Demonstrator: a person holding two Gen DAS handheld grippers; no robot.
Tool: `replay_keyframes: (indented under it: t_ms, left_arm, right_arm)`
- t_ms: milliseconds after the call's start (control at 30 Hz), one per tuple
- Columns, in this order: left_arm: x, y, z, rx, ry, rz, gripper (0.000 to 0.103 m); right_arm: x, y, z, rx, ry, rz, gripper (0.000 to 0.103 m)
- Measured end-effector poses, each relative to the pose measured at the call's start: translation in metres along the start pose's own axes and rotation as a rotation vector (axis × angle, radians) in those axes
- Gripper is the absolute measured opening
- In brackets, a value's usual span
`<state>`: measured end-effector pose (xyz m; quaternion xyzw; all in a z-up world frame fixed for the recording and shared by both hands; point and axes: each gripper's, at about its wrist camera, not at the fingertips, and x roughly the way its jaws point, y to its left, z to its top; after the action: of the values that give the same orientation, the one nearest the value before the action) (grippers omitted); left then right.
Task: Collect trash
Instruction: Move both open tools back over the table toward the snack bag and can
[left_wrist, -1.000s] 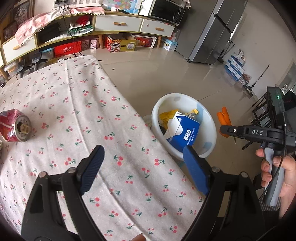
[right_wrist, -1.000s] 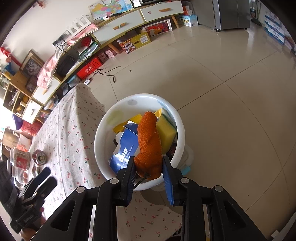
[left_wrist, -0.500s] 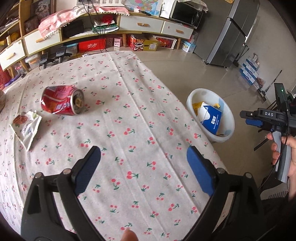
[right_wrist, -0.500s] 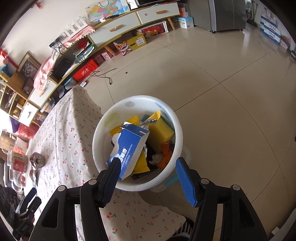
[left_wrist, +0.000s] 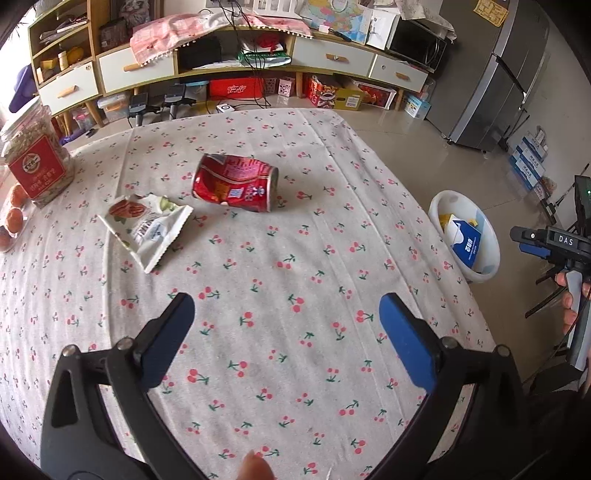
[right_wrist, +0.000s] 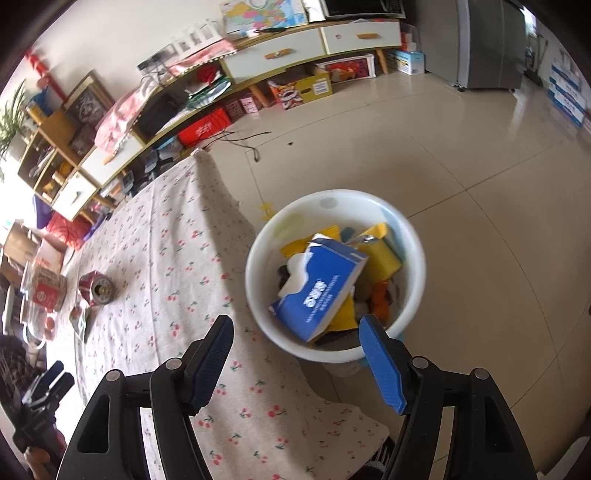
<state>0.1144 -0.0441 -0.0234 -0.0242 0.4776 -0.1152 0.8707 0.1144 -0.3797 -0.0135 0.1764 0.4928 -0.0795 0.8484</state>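
Can (left_wrist: 235, 182) | beyond spread left tongs (left_wrist: 286, 308) | well apart

Left gripper (left_wrist: 286, 314) hovers over the cherry-print tablecloth (left_wrist: 295, 258), blue pads spread wide, nothing between them. Ahead lies a crushed red can (left_wrist: 235, 182) on its side, a torn snack wrapper (left_wrist: 147, 225) just beside it. Off the table's right edge, the white bin (left_wrist: 443, 203) holds a blue box (left_wrist: 463, 243). Right gripper (left_wrist: 532, 242) is at far right, its opening unclear.

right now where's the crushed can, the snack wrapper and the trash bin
crushed red can (left_wrist: 236, 182), left wrist view, middle of its dented side
snack wrapper (left_wrist: 147, 225), left wrist view, printed face
white trash bin (right_wrist: 334, 197), right wrist view, far rim
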Motion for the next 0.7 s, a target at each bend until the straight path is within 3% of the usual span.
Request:
replay_keyframes:
  t_ms: [300,700]
  left_arm:
    - [-0.014,0.033,0.006,-0.027,-0.007,0.052,0.101]
    - [-0.020,0.078,0.014,-0.048,0.013,0.144,0.102]
  right_arm:
    - [0.004,0.065,-0.004,-0.131,-0.006,-0.015,0.083]
    - [0.020,0.143,-0.007,-0.235,0.012,0.030,0.084]
